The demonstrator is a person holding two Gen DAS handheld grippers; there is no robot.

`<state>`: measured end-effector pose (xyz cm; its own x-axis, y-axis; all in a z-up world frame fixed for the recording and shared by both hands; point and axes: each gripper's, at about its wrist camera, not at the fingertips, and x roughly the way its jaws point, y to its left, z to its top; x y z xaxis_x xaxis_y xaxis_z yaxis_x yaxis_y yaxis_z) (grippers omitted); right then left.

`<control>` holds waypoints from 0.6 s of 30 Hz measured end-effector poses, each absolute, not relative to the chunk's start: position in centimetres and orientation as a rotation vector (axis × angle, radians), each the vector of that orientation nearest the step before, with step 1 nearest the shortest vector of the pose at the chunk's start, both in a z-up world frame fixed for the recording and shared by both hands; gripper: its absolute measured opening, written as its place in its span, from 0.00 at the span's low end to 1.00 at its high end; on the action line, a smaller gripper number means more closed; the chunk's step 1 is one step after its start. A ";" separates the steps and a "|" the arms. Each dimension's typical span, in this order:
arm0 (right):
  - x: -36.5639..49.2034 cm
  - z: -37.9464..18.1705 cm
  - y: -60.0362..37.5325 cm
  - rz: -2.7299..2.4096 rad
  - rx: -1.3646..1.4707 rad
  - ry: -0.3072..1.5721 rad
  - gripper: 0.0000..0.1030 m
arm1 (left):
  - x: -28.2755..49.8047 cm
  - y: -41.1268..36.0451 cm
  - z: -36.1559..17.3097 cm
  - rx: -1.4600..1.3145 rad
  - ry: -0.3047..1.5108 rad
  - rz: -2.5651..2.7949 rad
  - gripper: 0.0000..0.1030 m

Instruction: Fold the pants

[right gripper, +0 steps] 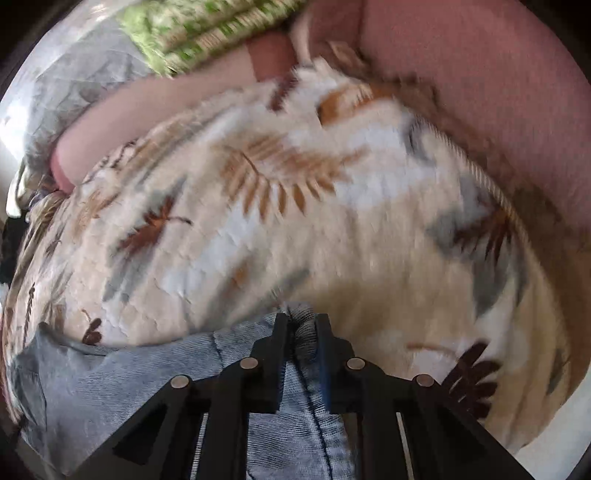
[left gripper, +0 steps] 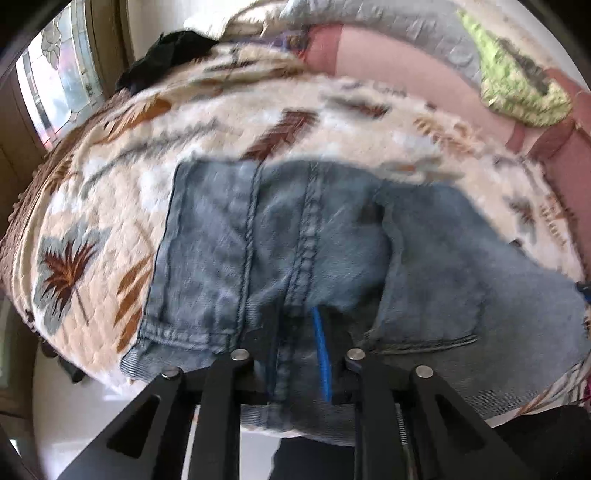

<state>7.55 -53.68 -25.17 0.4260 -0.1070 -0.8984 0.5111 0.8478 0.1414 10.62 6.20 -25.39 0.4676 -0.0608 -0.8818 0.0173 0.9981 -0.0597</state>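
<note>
The faded blue jeans (left gripper: 280,236) lie partly folded on a quilt printed with brown and grey leaves (left gripper: 110,206), which covers a pink sofa (left gripper: 388,62). In the left wrist view a leg panel with its double-stitched seam lies over the rest of the denim, the hem near the quilt's front edge.

The left gripper (left gripper: 295,332) has its fingers mostly buried in the cloth, with a fold of denim and a blue pad edge between them; it looks clamped on the jeans, though blur and covering fabric make that a likely reading, not a certain one. The right gripper (right gripper: 301,332) is plainly pinched on a bunched ridge of the jeans (right gripper: 140,376), its two black fingers close together with ribbed denim squeezed up between them.

Holding the cloth at two spaced points probably keeps the edge taut, so that the layer can be carried over as one flat sheet without sagging in the middle.

Further out, a green patterned cushion (left gripper: 517,85) and a grey blanket (left gripper: 406,26) rest on the sofa back, a black garment (left gripper: 166,55) lies at the quilt's far corner, and a stained-glass window (left gripper: 62,70) shows at left.
</note>
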 end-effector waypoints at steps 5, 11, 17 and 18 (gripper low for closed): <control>6.9 -20.9 -52.2 -0.447 0.400 0.949 0.24 | 10.3 6.9 -24.7 -0.062 1.059 -0.049 0.19; 11.5 -17.3 -41.4 -0.027 0.326 0.948 0.35 | 8.4 5.1 -22.1 -0.070 0.974 -0.127 0.31; 16.3 -22.8 -29.9 0.250 0.349 1.109 0.31 | 7.2 1.0 -22.7 0.006 0.981 -0.243 0.38; 17.2 -24.1 -28.0 0.273 0.338 1.134 0.26 | 7.4 0.6 -23.0 0.015 0.990 -0.248 0.38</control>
<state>17.18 -28.04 -24.09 0.3990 0.3797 -0.8346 -0.0416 0.9168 0.3972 7.39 0.58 -23.00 0.5230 -0.2005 -0.8284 0.2141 0.9717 -0.1000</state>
